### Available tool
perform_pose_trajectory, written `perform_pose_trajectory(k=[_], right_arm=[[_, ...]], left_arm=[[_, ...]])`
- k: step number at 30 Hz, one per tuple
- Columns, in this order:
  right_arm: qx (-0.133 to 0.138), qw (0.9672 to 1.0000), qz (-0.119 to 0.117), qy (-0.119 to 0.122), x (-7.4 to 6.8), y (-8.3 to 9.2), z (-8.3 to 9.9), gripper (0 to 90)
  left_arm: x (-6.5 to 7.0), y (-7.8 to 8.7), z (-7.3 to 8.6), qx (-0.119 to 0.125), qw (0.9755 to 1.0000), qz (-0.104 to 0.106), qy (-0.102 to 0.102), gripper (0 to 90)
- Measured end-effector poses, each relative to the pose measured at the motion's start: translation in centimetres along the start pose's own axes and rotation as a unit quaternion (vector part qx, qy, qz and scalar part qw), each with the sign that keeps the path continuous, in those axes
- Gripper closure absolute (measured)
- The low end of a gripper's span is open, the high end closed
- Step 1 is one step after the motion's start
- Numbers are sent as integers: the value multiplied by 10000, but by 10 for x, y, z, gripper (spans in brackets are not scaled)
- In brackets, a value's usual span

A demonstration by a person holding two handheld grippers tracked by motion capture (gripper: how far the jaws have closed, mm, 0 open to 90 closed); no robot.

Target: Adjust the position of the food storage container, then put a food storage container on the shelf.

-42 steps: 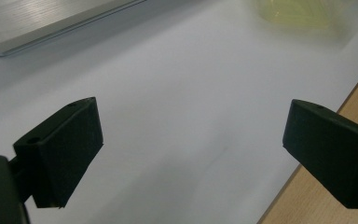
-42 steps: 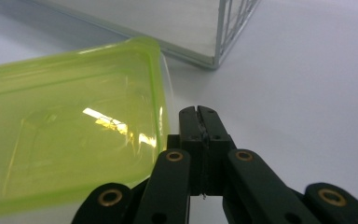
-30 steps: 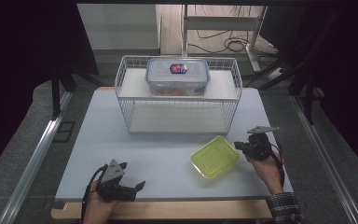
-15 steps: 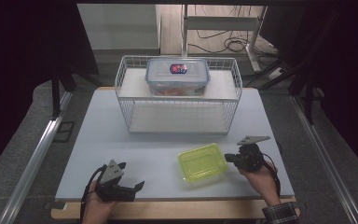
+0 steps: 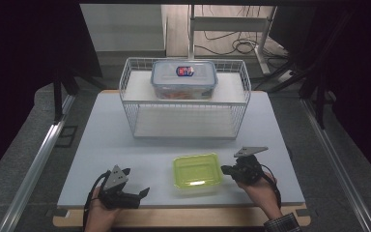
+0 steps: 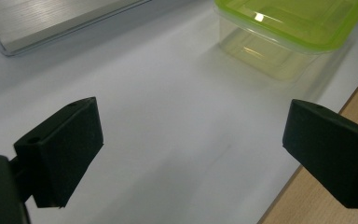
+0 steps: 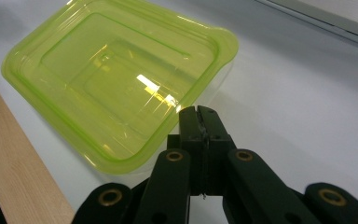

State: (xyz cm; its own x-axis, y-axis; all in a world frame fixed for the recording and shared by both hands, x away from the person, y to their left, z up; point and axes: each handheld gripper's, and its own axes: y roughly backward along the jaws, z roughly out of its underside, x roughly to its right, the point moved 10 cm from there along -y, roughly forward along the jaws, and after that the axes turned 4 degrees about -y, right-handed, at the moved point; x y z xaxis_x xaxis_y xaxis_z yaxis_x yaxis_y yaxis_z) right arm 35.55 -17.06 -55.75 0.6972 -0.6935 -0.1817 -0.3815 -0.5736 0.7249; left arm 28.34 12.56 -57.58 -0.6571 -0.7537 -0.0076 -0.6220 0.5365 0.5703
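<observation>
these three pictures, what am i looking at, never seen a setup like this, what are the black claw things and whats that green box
A person sits at a white table with a hand-held tool in each hand. Each tool is a gripper with two black jaws and its own small camera.

The high view looks down from above: the left gripper is at the lower left, the right gripper at the lower right. The other two pictures come from the cameras riding on the grippers.

On the table lies a green lidded container. Behind it stands a white wire basket with a clear lidded box on top.

The left gripper's jaws stand wide open over bare table. The right gripper's jaws are shut on the container's rim, as far as its own view shows.
</observation>
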Motion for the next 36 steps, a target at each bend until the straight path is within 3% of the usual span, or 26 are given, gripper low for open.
perform_pose_trajectory(k=[8, 10, 13, 16, 22, 27, 30, 36], right_arm=[[9, 9999, -29, 169, -13, -9, -5, 890], [54, 9998, 39, 209, -11, -8, -6, 844], [164, 9991, 334, 211, -1, -2, -8, 728], [263, 9989, 393, 53, 9, 4, -8, 599], [327, 9988, 339, -140, 15, 7, -8, 443], [511, 9976, 46, -473, 13, 10, -12, 359], [598, 9968, -47, -535, 11, 12, -14, 311], [521, 9973, 68, -518, 9, 11, -9, 261]], left_arm=[[0, 0, 0, 4, 10000, 1, 2, 51], [0, 0, 0, 12, 10000, -5, 11, 51], [0, 1, 0, 21, 10000, -2, 19, 51], [0, 1, 0, 13, 10000, -9, 1, 51], [-1, 1, 0, 5, 10000, 0, 15, 51], [-1, 2, 0, 6, 10000, -8, 3, 51], [-1, 2, 0, -5, 10000, -9, -17, 51], [-1, 2, 0, -2, 10000, -2, -12, 51]])
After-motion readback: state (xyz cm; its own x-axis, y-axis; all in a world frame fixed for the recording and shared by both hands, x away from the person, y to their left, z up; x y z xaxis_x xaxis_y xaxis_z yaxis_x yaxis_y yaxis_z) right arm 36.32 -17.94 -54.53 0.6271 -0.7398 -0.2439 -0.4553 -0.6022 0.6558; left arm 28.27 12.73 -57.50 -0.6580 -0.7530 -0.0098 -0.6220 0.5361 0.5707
